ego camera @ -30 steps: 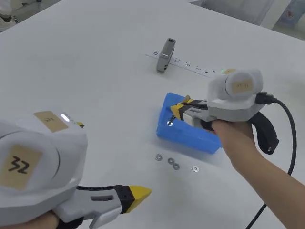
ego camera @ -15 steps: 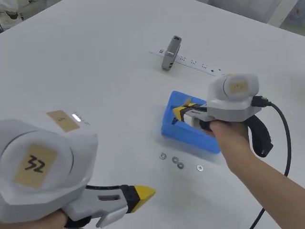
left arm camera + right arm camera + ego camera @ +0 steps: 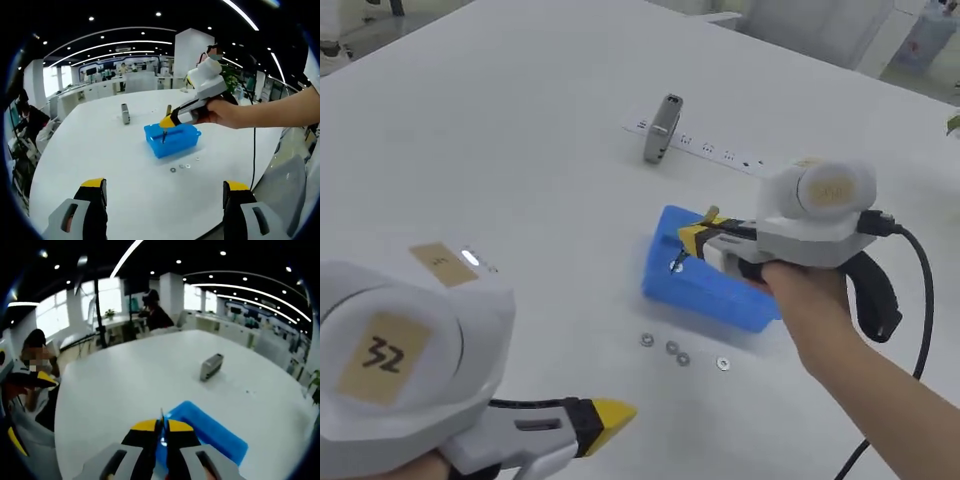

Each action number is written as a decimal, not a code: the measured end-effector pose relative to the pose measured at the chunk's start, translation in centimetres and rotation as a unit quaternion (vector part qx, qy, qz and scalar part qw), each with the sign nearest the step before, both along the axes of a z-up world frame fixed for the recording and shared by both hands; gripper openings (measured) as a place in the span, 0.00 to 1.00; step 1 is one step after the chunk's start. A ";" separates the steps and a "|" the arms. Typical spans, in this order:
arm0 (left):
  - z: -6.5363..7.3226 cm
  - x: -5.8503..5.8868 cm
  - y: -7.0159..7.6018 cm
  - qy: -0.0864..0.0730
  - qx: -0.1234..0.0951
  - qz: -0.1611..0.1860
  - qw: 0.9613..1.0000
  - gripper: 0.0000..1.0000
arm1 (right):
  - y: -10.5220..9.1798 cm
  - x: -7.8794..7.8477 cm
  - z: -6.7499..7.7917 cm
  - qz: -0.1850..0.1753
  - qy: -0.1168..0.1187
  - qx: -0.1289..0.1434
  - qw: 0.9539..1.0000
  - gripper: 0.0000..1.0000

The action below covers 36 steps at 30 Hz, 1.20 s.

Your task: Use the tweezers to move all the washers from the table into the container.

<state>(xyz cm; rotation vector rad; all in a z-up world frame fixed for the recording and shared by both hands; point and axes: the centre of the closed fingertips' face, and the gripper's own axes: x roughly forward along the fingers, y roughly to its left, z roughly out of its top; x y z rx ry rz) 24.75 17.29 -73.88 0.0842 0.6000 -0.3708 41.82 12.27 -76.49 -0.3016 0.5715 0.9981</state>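
The right gripper has its jaws clamped on the tweezers, whose tips hang over the blue container. The left gripper has its jaws wide apart. Four washers lie on the table just beside the container.

White table w/ blue container, 4 washers, grey box, pwr strip.

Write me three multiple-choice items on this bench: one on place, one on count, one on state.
1. Relative to the blue container, the washers lie:
A) inside it
B) on the table beside it
C) stacked on its rim
2. How many washers are on the table?
A) two
B) seven
C) four
3. The left gripper is:
A) open
B) shut on a washer
C) shut on the container's rim

Key: 1 B, they rest on bare table just in front of the container. 2 C, the head view shows four. 3 A, its jaws stand wide apart.
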 end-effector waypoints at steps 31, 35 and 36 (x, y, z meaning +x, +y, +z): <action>0.0 -0.2 0.5 -0.006 0.010 0.002 1.000 0.99 | -0.5 -6.8 0.2 -0.019 0.039 0.056 0.998 0.02; 0.1 -0.1 0.5 -0.004 0.011 0.002 1.000 0.99 | -0.5 -6.8 -0.7 -0.021 0.044 0.054 0.997 0.02; 0.1 -0.1 0.6 -0.005 0.013 0.004 1.000 0.99 | -0.5 -6.9 -1.0 -0.022 0.045 0.052 0.997 0.02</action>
